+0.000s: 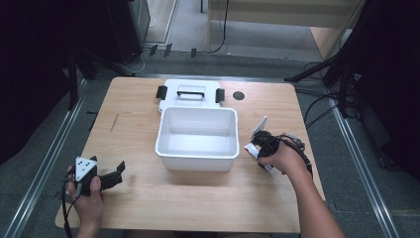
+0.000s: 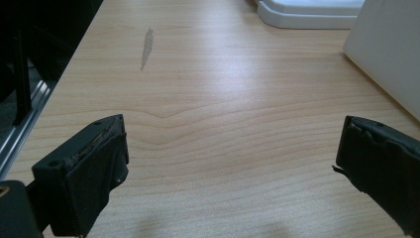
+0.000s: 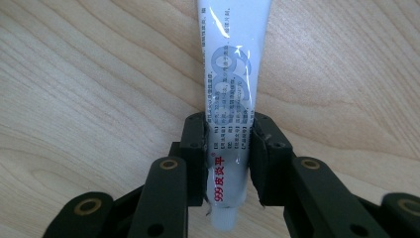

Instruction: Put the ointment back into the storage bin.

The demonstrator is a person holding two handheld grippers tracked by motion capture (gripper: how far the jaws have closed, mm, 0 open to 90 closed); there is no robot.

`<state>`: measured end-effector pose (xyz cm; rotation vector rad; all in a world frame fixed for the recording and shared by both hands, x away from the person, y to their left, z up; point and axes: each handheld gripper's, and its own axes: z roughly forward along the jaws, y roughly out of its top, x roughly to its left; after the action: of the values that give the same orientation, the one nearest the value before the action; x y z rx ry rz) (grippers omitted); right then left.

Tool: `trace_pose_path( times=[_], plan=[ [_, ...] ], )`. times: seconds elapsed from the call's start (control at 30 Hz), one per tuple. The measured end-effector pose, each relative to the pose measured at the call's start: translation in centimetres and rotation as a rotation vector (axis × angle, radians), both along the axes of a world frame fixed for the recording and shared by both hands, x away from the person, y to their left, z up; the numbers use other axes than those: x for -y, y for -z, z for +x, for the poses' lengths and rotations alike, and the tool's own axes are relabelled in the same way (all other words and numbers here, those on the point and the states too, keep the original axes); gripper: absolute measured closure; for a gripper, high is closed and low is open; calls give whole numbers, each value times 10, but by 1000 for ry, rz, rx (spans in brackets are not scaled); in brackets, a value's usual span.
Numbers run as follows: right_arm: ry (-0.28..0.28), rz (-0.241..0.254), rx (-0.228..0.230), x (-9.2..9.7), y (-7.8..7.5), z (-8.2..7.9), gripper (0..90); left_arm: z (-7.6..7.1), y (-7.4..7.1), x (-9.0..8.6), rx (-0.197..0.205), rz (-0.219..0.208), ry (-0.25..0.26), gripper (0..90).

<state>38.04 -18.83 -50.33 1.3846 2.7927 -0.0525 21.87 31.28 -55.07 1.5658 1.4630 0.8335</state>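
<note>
On a light wooden table [image 1: 198, 198] beside an open white plastic bin [image 1: 197, 139], a white ointment tube [image 3: 229, 99] printed "999" is pinched flat near its cap by the right gripper [image 3: 229, 158], while the left gripper [image 2: 233, 163] is rested with jaws spread wide, holding nothing.

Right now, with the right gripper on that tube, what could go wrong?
1. The right gripper clamps the white tube near its cap end, so the long free end may droop or swing when lifted.
2. Squeezing a soft tube could deform it or force out its contents.
3. The white bin stands close by; the tube could clip its rim.
</note>
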Motion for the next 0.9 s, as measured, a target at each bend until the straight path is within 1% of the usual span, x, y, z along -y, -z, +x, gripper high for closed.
trace_pose_path(
  times=[0.13,0.2,0.27,0.37,0.4,0.5,0.6,0.73,0.9],
  plan=[
    [-4,-5,5,-1,0,-1,720,0,0,0,-1,0,-1,7],
    [11,-2,2,-1,0,-1,722,0,0,0,-2,0,-1,6],
    [15,4,1,0,0,0,723,0,0,0,-3,-2,0,7],
    [42,3,-7,1,0,0,723,0,0,-1,-3,-6,-1,7],
    [40,5,-2,2,0,1,723,0,0,-1,-3,-6,-1,7],
    [47,9,-4,3,-3,1,724,0,0,-1,-2,-6,-2,6],
    [53,17,-3,5,-10,1,724,1,0,-1,-2,-7,-2,6],
    [90,39,0,7,-20,3,724,1,0,-1,0,-14,-4,6],
    [87,45,13,8,-33,6,723,1,0,-1,0,-14,-3,7]
  ],
)
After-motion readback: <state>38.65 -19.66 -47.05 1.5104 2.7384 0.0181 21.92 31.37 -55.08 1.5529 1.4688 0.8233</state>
